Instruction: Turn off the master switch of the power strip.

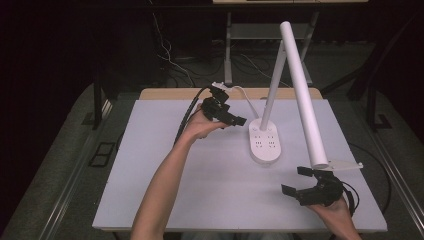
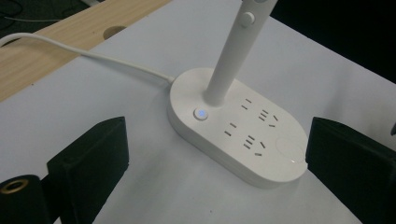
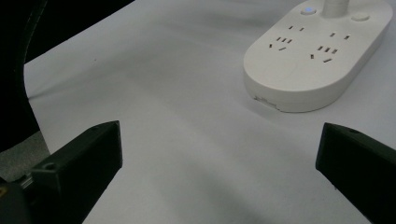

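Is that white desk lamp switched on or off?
Cannot tell. A small button on the lamp base glows blue, suggesting power, but the lamp head shows no light.

White tabletop [image 1: 165, 165] across centre frame, with a pale wooden strip [image 1: 170, 93] along its far edge. Round hole [image 2: 113, 31] in that strip, upper left of the left gripper view. Loose cables [image 1: 172, 62] and grey metal stand [image 1: 228, 50] on dark floor, top centre.
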The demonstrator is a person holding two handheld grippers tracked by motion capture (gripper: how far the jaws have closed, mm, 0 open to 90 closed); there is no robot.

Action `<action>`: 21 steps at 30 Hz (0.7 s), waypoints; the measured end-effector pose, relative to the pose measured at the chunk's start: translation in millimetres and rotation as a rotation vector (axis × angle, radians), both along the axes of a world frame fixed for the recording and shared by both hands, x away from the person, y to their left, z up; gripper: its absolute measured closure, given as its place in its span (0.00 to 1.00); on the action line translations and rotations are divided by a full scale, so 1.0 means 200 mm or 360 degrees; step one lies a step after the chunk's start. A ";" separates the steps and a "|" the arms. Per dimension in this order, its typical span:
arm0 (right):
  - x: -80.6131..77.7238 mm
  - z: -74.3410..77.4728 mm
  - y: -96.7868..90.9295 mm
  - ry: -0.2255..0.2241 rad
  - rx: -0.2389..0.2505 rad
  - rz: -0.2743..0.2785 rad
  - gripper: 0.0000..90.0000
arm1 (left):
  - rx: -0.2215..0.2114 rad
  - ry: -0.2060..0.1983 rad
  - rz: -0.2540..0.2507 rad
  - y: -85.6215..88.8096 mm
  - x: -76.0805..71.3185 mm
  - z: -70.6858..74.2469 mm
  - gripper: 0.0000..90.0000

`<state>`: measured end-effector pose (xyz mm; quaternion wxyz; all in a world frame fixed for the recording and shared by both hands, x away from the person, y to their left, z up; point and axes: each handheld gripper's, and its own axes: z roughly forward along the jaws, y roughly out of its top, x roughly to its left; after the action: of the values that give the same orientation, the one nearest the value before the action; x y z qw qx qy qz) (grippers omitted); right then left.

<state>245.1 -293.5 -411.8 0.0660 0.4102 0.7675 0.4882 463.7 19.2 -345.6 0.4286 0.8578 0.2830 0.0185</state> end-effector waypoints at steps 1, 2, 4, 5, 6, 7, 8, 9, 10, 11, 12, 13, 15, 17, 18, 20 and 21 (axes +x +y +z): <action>0.00 0.00 0.00 0.0000 0.0000 0.0000 0.00 | 0.0005 0.0000 0.0000 0.00 0.01 0.00 0.06; 0.00 0.00 0.00 0.0002 0.0001 -0.0001 0.00 | 0.0001 0.0003 0.0011 -0.01 0.01 -0.01 0.06; 0.00 0.00 0.00 0.0003 0.0002 -0.0001 0.00 | -0.0005 0.0005 0.0032 -0.01 0.02 -0.01 0.06; 0.00 0.00 0.00 0.0003 -0.0001 0.0000 0.00 | -0.0007 0.0006 0.0035 -0.02 0.03 -0.02 0.07; 0.00 0.00 0.00 0.0003 -0.0001 0.0000 0.00 | -0.0005 0.0002 0.0038 -0.02 0.03 -0.02 0.07; 0.00 0.00 0.00 0.0003 -0.0002 0.0000 0.00 | -0.0013 0.0002 0.0050 -0.03 0.03 -0.02 0.08; 0.00 0.00 0.00 0.0003 -0.0002 0.0001 0.00 | -0.0004 -0.0008 0.0047 -0.03 0.04 -0.03 0.09; 0.00 0.00 0.00 0.0004 -0.0001 0.0002 0.00 | -0.0004 -0.0013 0.0048 -0.04 0.04 -0.03 0.09; 0.00 0.00 0.00 0.0001 -0.0002 0.0001 0.00 | 0.0002 -0.0017 0.0048 -0.04 0.05 -0.03 0.11; 0.00 0.00 0.00 -0.0003 -0.0006 0.0005 0.00 | -0.0008 -0.0010 0.0053 -0.05 0.05 -0.04 0.12; 0.00 0.00 0.00 0.0000 -0.0004 0.0005 0.00 | 0.0004 -0.0010 0.0048 -0.05 0.06 -0.04 0.12; 0.00 0.00 0.00 0.0006 -0.0002 0.0004 0.00 | 0.0003 0.0000 0.0050 -0.05 0.06 -0.04 0.13; 0.00 0.00 0.00 0.0001 -0.0005 0.0007 0.00 | -0.0002 0.0007 0.0060 -0.06 0.07 -0.05 0.15; 0.00 0.00 0.00 -0.0005 -0.0002 0.0010 0.00 | -0.0013 0.0022 0.0073 -0.07 0.08 -0.06 0.16; 0.00 0.00 0.01 -0.0007 0.0000 0.0009 0.00 | -0.0012 0.0031 0.0081 -0.08 0.08 -0.06 0.17; 0.00 0.00 0.01 0.0004 0.0001 0.0010 0.00 | 0.0003 0.0046 0.0064 -0.09 0.09 -0.07 0.17; 0.00 0.00 0.01 0.0000 0.0001 0.0012 0.00 | -0.0010 0.0052 0.0077 -0.09 0.09 -0.07 0.18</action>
<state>245.3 -291.4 -412.0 0.0641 0.4074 0.7689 0.4886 482.5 0.5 -360.0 0.4262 0.8495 0.3107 0.0141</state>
